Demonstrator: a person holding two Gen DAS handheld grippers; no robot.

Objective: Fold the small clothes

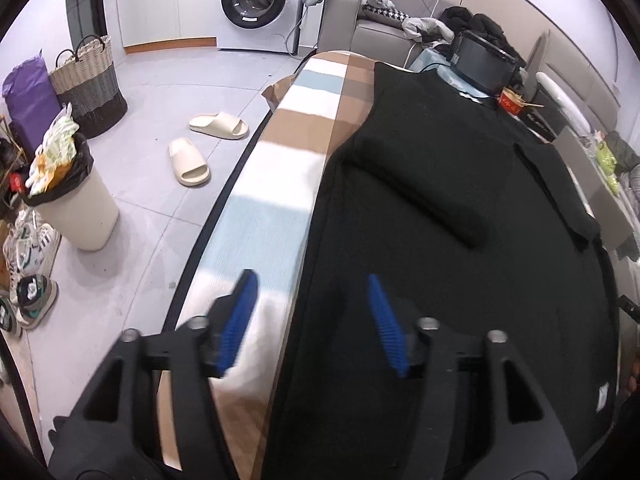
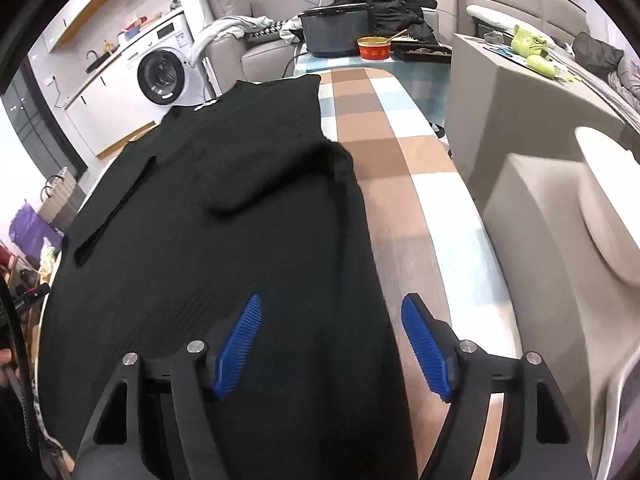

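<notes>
A black knit garment [image 1: 460,240] lies flat on a table with a checked brown, white and blue cloth [image 1: 288,168]. Both sleeves are folded in over the body. My left gripper [image 1: 312,280] is open, with blue pads, straddling the garment's left edge near the hem. In the right wrist view the same garment [image 2: 240,220] covers the left of the checked cloth [image 2: 400,168]. My right gripper [image 2: 332,300] is open over the garment's right edge near the hem, holding nothing.
At the table's far end stand a black appliance [image 2: 334,30] and a red bowl [image 2: 374,49]. Grey sofa parts [image 2: 540,208] are close on the right. On the floor to the left are a full bin [image 1: 76,196], slippers [image 1: 188,160], a woven basket [image 1: 92,84] and a washing machine [image 1: 260,0].
</notes>
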